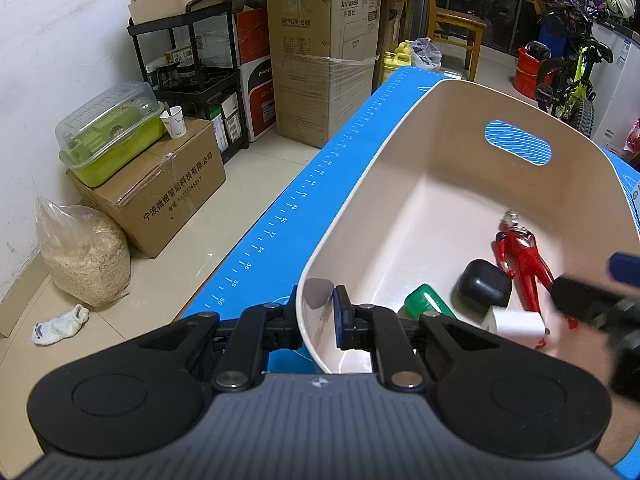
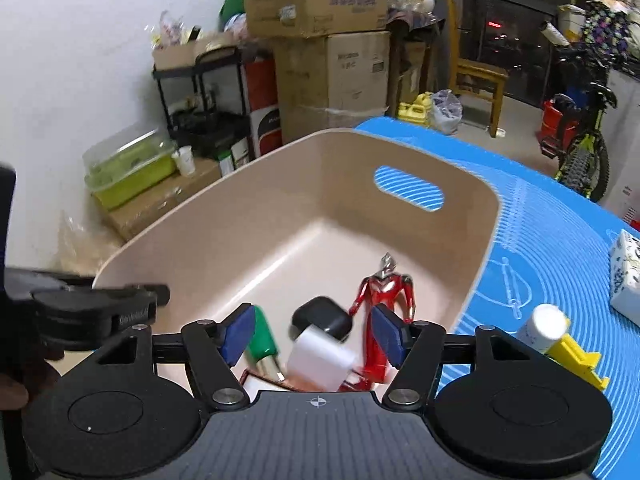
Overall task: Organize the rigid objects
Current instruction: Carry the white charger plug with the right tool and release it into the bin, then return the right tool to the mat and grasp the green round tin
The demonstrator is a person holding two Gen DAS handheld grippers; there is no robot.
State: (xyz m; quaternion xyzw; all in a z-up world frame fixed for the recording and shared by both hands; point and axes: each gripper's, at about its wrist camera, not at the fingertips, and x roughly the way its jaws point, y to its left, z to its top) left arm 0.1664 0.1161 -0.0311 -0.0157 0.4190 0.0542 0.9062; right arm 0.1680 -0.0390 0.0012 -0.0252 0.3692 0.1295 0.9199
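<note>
Black, dark-padded left gripper (image 1: 320, 320) fills the foreground of my left wrist view, its fingers straddling and clamped on the near wall of the large beige plastic bin with a cut-out handle (image 1: 400, 152), one finger outside the rim and one inside. I hold the bin steady on the blue silicone mat printed with a ruler edge (image 1: 304, 196).

From the right wrist view, my right gripper (image 2: 314, 334) hangs over the bin's near end with its blue pads (image 2: 240, 332) spread wide apart and nothing between them; a white boxy plastic block (image 2: 320, 360) sits just below the gap, blurred, and I cannot tell whether it is falling or lying at rest.

I judge the sorting to be well under way. Already inside the bin, largest first: a red-and-silver plastic hero figure (image 1: 520, 252) lying along the right side; the white block (image 1: 514, 326); a black rounded earbud-style case (image 1: 484, 284) beside the figure; and a small green cylindrical piece (image 1: 428, 302) near the front wall. All four cluster at the near end, close under my right gripper, leaving the far half of the bin bare.

Left on the mat, to the right of the bin and well apart from both grippers: a white box with dark blue patterning (image 2: 626, 276), and a yellow plastic stand with a white rounded top (image 2: 560, 340). I judge these two come next.
</note>
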